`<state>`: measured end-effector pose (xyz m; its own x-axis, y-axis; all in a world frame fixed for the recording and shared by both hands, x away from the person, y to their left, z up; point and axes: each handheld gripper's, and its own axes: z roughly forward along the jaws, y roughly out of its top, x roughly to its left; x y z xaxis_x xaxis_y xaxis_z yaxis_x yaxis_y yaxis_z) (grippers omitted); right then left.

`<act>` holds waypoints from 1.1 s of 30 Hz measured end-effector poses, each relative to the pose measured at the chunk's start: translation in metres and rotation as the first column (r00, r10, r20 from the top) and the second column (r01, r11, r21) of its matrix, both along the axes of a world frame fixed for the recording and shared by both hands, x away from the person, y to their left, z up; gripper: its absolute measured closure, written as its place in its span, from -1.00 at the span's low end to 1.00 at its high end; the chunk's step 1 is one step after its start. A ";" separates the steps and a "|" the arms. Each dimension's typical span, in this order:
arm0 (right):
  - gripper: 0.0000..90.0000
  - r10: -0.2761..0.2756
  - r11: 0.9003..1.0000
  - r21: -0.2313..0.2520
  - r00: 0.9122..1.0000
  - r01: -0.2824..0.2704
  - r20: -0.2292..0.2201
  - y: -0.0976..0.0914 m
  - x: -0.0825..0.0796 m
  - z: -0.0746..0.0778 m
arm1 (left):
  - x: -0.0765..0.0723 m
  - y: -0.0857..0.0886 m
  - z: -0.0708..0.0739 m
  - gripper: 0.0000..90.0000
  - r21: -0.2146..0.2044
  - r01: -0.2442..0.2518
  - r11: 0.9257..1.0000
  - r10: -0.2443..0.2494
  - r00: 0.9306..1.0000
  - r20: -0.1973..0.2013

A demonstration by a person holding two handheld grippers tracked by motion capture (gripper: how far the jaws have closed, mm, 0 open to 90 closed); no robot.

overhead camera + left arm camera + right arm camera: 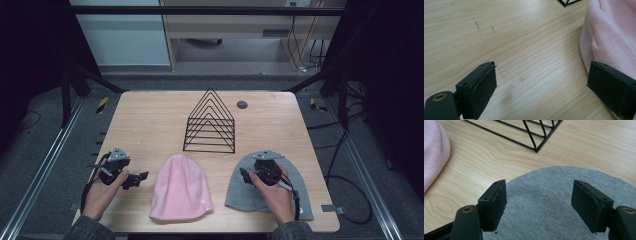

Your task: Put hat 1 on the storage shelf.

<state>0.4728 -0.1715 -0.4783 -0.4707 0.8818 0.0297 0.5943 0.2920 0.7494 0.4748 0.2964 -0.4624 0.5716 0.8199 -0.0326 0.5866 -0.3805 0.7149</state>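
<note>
A pink knit beanie (180, 190) lies flat near the table's front, and a grey beanie (295, 175) lies to its right. My left gripper (141, 177) hovers just left of the pink beanie (614, 35), jaws wide open over bare wood (541, 86). My right gripper (243, 174) stands open above the grey beanie (541, 205), over its left rounded top, with nothing between its jaws. A black wire rack (210, 122) shaped like nested triangles stands behind the two beanies; its base corner (534, 142) shows ahead of the right jaws.
The wooden table (150, 115) has a small dark round inset (242, 104) at the back right. Metal rails and cables run along the floor on both sides. A strip of pink beanie (434, 152) lies left of the right jaws.
</note>
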 end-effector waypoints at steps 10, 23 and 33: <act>-0.27 0.013 0.999 -0.036 0.998 -0.011 0.062 -0.008 -0.011 0.002 | 0.004 -0.031 0.018 -0.75 0.001 0.107 0.994 -0.107 0.994 0.026; -0.30 -0.002 0.999 -0.035 0.997 0.004 0.072 -0.008 -0.011 0.003 | 0.043 -0.083 0.022 -0.57 0.057 0.204 0.977 -0.201 0.978 -0.052; -0.36 0.000 1.000 0.004 0.999 0.000 0.053 -0.005 -0.011 0.006 | 0.044 -0.100 -0.002 -0.47 0.076 0.224 0.971 -0.217 0.971 -0.098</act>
<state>0.4616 -0.1768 -0.4724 -0.4718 0.8817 0.0081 0.5538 0.2891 0.7809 0.5186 0.1965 -0.4645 0.7366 0.6758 -0.0261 0.5408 -0.5655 0.6227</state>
